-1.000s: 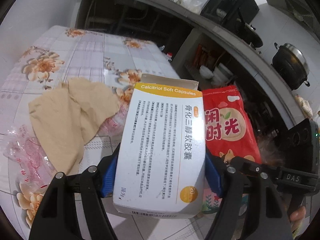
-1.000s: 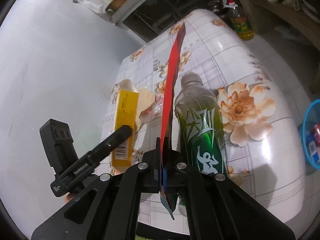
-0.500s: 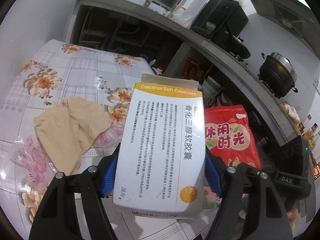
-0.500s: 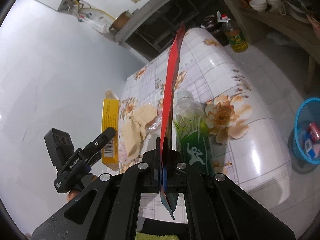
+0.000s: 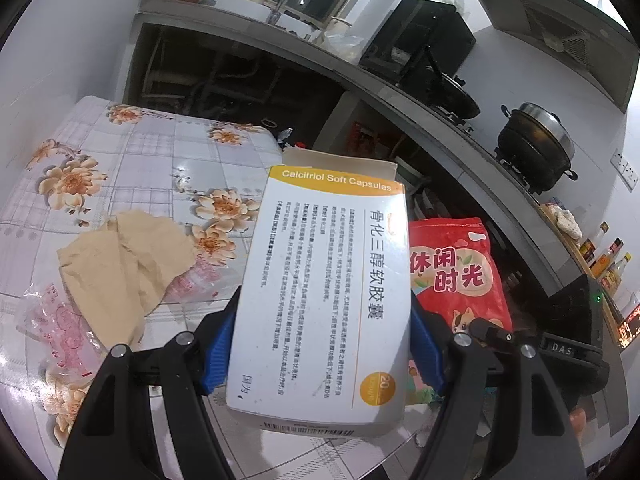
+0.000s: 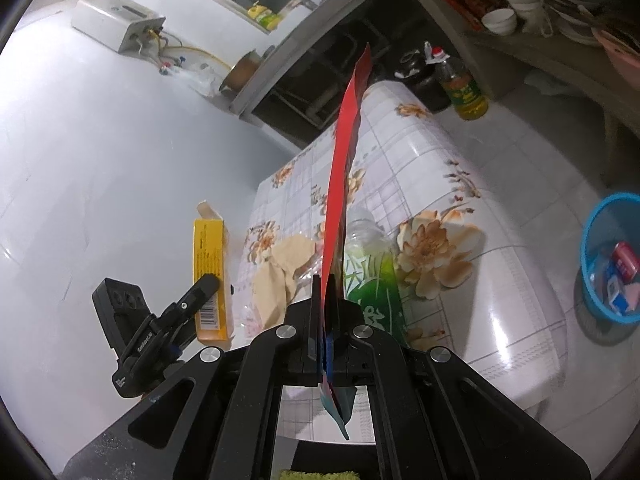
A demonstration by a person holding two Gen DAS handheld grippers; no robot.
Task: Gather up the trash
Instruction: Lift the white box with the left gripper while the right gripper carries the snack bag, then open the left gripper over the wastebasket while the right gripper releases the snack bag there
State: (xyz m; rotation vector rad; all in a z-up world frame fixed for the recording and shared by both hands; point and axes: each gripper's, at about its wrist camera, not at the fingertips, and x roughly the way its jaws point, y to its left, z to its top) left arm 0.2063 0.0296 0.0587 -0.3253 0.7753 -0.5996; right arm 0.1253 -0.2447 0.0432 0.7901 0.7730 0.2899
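My left gripper (image 5: 322, 348) is shut on a white and yellow medicine box (image 5: 324, 292), its blue pads (image 5: 218, 344) pressing both long sides. The box hangs above the floral table (image 5: 120, 152). The right gripper (image 6: 326, 308) is shut on a red snack bag (image 6: 344, 168), seen edge-on and standing up from its jaws. In the left wrist view the same red snack bag (image 5: 456, 272) shows its printed face just right of the box. A green bottle (image 6: 372, 272) lies on the table beyond the right gripper, beside crumpled brown paper (image 6: 280, 268). The left gripper (image 6: 200, 292) shows at lower left.
A blue basket (image 6: 588, 248) with some trash inside stands on the floor right of the table. A clear wrapper with pink print (image 5: 56, 320) lies by the brown paper (image 5: 120, 264). An oil bottle (image 6: 464, 88) stands beyond the table. A kitchen counter with a black pot (image 5: 536, 148) runs behind.
Both grippers have risen and drawn back from the table with their loads. The table looks smaller and lower, and more of the blue basket shows in the right wrist view.
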